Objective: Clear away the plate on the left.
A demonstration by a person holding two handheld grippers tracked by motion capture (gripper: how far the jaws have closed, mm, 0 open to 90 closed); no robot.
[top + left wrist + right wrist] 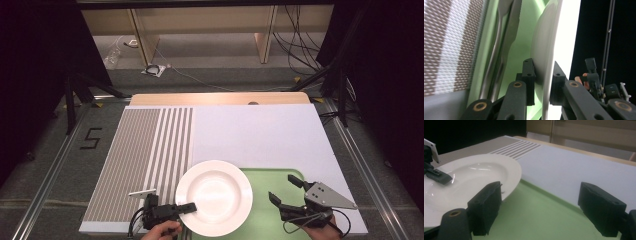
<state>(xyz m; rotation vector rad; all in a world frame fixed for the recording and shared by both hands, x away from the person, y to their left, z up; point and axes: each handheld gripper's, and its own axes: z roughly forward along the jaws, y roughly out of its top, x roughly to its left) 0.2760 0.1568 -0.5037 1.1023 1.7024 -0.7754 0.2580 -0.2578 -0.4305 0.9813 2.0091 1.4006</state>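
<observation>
Plate [214, 197]: round, white, glossy, with a broad flat rim and a shallow well. It sits at the near middle of the table, its right part over the left end of the tray [272, 200], its left edge over the striped mat [135, 165]. In the left gripper view the plate's underside stands clear of the tray, so it appears raised at the gripped side.

Left gripper [186, 207]: black, held in the person's hand at the near edge. Its jaws are narrowed on the plate's near-left rim, one pad on top and one beneath; in the left gripper view both pads press the thin rim. The upper jaw shows in the right gripper view as a dark block lying on the rim.

Right gripper [286, 189]: black with a grey three-cornered plate on top, to the right of the plate, over the tray. Its jaws stand wide, with nothing between them; the left jaw is near the plate's right edge but apart from it.

Tray: pale green, smooth, matt, with rounded corners and a low raised lip, at the near right.

Mat: ribbed grey-brown and white stripes running near to far, fine on the left, broader on the right, covering the table's left part.

Table [260, 132]: smooth white sheet over a pale wooden top whose far edge shows.
</observation>
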